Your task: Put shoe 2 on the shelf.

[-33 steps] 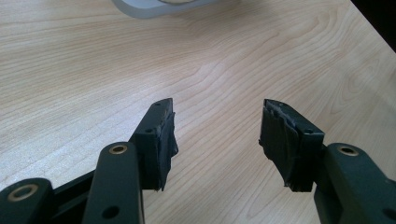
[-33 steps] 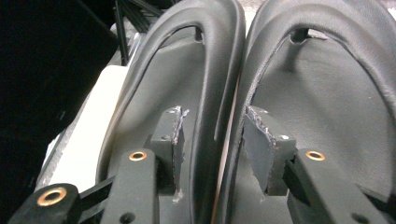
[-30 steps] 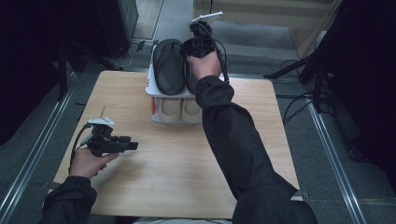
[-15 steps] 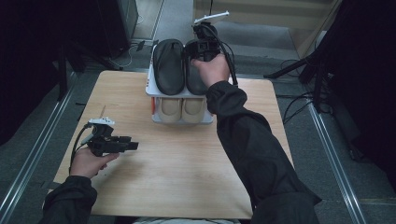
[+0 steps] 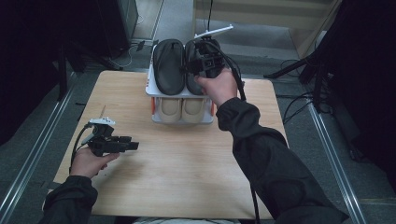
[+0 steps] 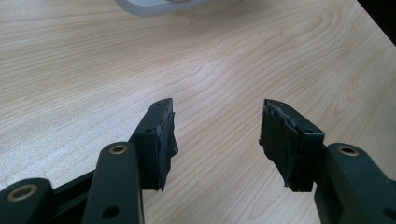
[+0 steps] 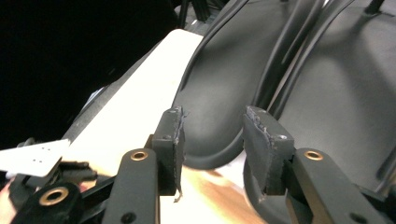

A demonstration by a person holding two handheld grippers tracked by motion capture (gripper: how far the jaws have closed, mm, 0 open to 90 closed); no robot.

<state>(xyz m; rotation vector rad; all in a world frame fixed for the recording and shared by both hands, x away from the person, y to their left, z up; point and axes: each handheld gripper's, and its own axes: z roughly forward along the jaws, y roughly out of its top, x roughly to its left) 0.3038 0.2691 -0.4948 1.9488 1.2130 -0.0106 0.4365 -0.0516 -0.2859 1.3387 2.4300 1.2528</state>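
right gripper (image 5: 192, 65) open over black slippers (image 5: 169, 65) — left gripper (image 5: 133, 145) idle

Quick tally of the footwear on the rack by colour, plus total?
Black slippers, top shelf: 2, left and right
Beige slippers, lower shelf: 2, left and right
Total: 4 on the rack
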